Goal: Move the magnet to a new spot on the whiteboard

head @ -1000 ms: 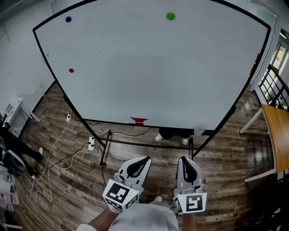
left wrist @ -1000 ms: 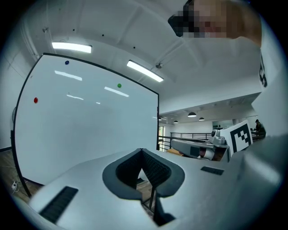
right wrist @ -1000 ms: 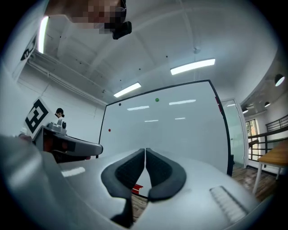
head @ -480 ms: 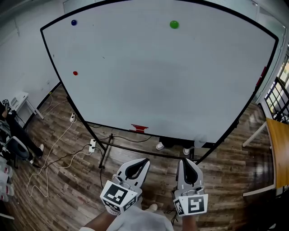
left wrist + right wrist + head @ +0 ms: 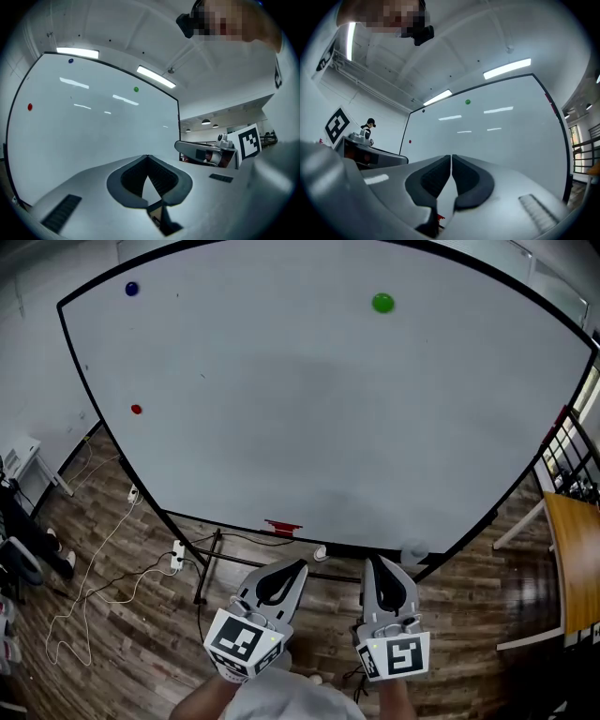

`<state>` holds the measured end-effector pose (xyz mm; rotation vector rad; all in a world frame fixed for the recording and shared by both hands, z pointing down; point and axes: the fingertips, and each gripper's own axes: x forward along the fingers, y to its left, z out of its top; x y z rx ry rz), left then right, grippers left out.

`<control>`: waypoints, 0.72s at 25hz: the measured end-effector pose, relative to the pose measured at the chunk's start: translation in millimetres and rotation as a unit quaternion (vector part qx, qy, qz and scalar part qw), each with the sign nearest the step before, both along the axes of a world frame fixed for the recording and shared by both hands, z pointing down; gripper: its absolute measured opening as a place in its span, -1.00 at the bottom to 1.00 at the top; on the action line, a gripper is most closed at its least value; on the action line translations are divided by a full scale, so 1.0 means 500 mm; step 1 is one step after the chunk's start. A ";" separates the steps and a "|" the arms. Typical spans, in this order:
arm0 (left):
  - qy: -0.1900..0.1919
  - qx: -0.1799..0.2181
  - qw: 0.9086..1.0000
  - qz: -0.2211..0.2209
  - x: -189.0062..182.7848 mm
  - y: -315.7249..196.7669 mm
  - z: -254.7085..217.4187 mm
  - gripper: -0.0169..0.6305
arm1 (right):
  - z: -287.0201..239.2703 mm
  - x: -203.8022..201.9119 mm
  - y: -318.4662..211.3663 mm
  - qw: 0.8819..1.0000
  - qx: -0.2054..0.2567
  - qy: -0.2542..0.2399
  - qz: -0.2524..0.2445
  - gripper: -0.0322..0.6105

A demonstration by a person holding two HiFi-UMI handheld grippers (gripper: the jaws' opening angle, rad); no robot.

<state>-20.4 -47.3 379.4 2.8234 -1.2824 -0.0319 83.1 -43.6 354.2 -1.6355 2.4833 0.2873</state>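
Left gripper is noted clenched on nothing, its pad tips pressed together. The right gripper is likewise closed and empty, pads met along their length. Set against a second ago, the whiteboard is found larger in the head view, and its lower edge now lies just beyond the jaw tips. The two grippers have been carried forward toward it, side by side and a little higher. The green magnet is seen lower and further right in that view than before, which is put down to the approach rather than to any handling. No magnet has been touched. The approach is judged under way and the grasp not yet begun. Jaws would have to be opened before any magnet could be taken. Counted on the board: three magnets. One blue magnet sits at the upper left corner, one red magnet on the left side lower down, and the green one at upper right. All three are stuck to the board face and are well apart from both grippers. Which of the three is meant by the task cannot be told. Also counted are one whiteboard, two grippers, one small red block on the bottom ledge, one power strip on the floor and one wooden table at the right.
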 end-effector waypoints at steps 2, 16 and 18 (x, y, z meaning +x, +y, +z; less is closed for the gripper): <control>0.001 0.002 1.000 0.009 -0.010 -0.046 -0.005 -0.94 | -0.008 -0.006 -0.041 1.000 0.000 0.001 0.011 -0.88; -0.001 0.023 0.998 0.059 -0.008 -0.273 -0.089 -0.94 | -0.113 -0.044 -0.250 0.998 0.042 0.007 0.039 -0.88; 0.000 0.021 0.998 0.058 -0.002 -0.276 -0.092 -0.94 | -0.117 -0.042 -0.255 0.998 0.041 0.010 0.037 -0.88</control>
